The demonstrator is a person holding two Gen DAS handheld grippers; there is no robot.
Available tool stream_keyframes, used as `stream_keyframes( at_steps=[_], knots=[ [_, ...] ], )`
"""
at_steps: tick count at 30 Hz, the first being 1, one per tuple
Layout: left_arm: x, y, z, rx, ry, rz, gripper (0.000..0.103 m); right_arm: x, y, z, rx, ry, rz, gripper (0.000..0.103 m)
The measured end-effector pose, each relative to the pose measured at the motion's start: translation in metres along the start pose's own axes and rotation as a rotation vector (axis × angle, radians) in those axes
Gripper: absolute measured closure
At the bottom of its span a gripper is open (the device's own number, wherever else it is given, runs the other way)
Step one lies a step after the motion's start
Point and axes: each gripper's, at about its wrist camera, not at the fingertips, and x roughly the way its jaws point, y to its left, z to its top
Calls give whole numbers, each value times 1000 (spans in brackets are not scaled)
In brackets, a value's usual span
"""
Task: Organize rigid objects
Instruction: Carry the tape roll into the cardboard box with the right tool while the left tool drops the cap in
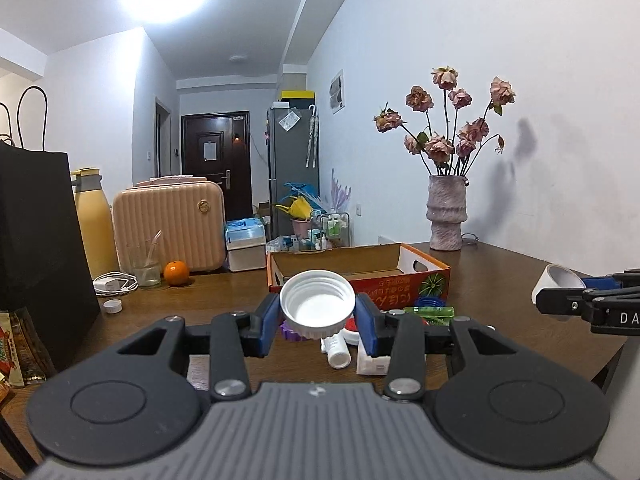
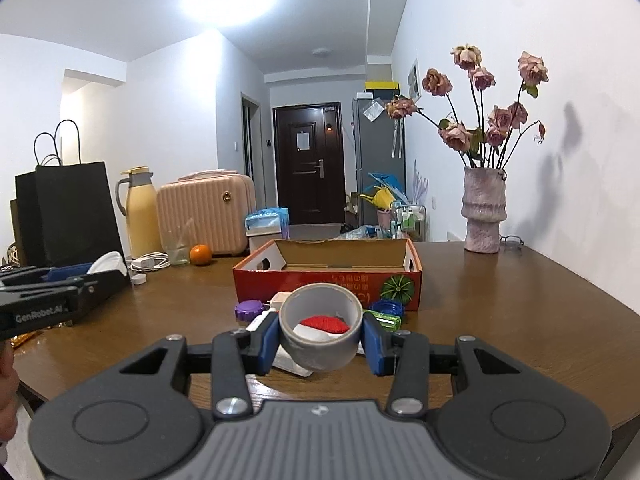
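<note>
Taking the open orange cardboard box (image 1: pixel 360 270) on the brown wooden bench (image 1: pixel 520 280) as the landmark, everything turns on how the two loads sit before it. On the left, the left tongs (image 1: pixel 317 312) pinch a white ribbed plastic screw cap (image 1: pixel 317 305) by its rim, hollow side facing the camera, held above the bench just short of the box's near wall. On the right, the right tongs (image 2: pixel 320 330) clamp a grey roll of tape (image 2: pixel 321 326) across its width, its open core facing the camera, likewise in front of that wall. Both point nearly level, slightly down, side by side — neither is clearly nearer. The box lies straight ahead, its long side across their line, so each load probably needs lifting over the wall. A loose clutter of small items lies on the bench below.
</note>
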Motion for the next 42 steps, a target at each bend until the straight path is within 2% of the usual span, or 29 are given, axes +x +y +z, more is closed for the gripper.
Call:
stream_keyframes(
  at_steps=[9, 12, 16, 22, 30, 35, 36, 38, 42],
  knots=[
    [25, 6, 5, -1, 6, 22, 62, 22, -6, 8, -14, 11, -3, 61],
    [51, 12, 12, -1, 23, 16, 62, 43, -14, 16, -8, 21, 18, 61],
    [110, 21, 29, -7, 63, -10, 62, 83, -31, 36, 10, 34, 54, 61],
    [219, 31, 53, 28, 88, 31, 62, 172, -67, 79, -6, 65, 64, 61],
    [382, 51, 64, -48, 262, 3, 62, 325, -123, 113, 30, 180, 42, 61],
    [459, 54, 67, -43, 373, -8, 62, 423, -144, 122, 50, 324, 65, 61],
    [472, 54, 68, -39, 387, -11, 62, 441, -144, 123, 28, 353, 56, 61],
    [499, 51, 66, -15, 445, -18, 62, 476, -134, 121, -98, 432, 31, 61],
    [534, 49, 52, 40, 570, 10, 62, 528, -124, 113, -196, 584, 4, 60]
  ],
)
